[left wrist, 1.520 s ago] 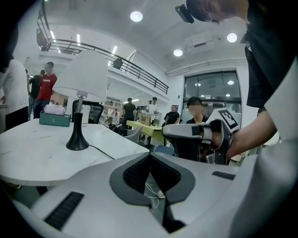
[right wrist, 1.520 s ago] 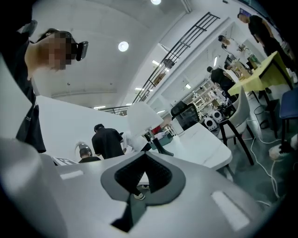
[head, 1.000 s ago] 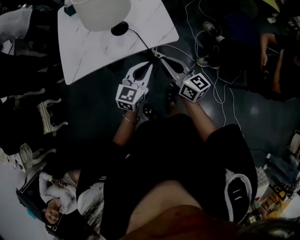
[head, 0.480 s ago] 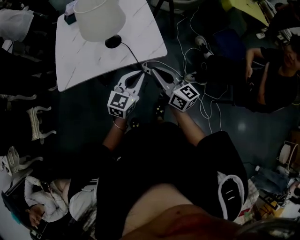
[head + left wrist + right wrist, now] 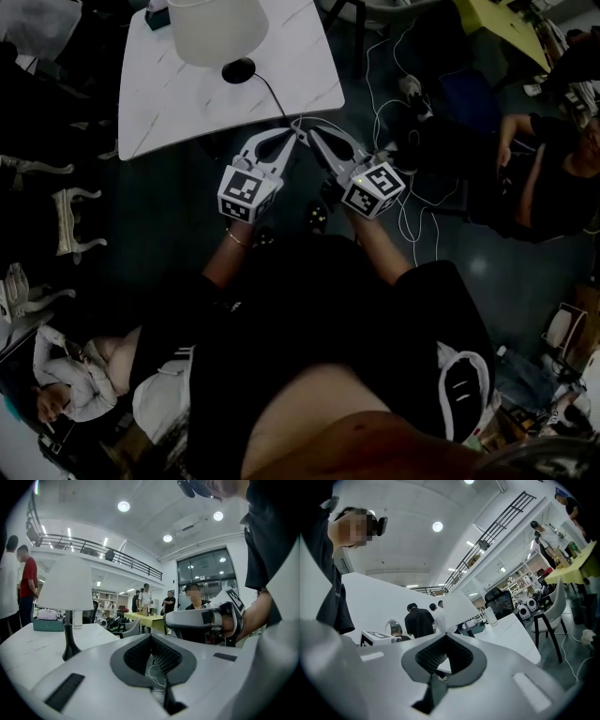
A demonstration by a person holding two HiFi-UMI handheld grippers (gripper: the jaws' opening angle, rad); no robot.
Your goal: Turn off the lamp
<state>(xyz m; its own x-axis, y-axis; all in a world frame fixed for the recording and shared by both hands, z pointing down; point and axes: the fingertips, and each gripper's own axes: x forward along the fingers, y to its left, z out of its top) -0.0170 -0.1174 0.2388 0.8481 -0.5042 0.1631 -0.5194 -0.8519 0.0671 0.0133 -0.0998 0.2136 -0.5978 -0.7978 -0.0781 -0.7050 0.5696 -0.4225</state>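
The lamp [image 5: 217,30] stands at the far end of the white marble table [image 5: 187,108]. Its shade is cut off by the top edge of the head view, and you can't tell whether it is lit. Its black cord [image 5: 269,94] runs from the round base to the table's near edge, then is lost against the dark floor. A teal box [image 5: 47,624] sits behind the lamp.

Your left gripper [image 5: 292,135] and right gripper [image 5: 310,135] hang just off that near edge, tips close together. Each has its jaws pressed together on nothing.

White cables [image 5: 405,211] trail over the floor, and a seated person [image 5: 548,178] is at the right. A second ago that person was barely in view, while your grippers held this same pose.
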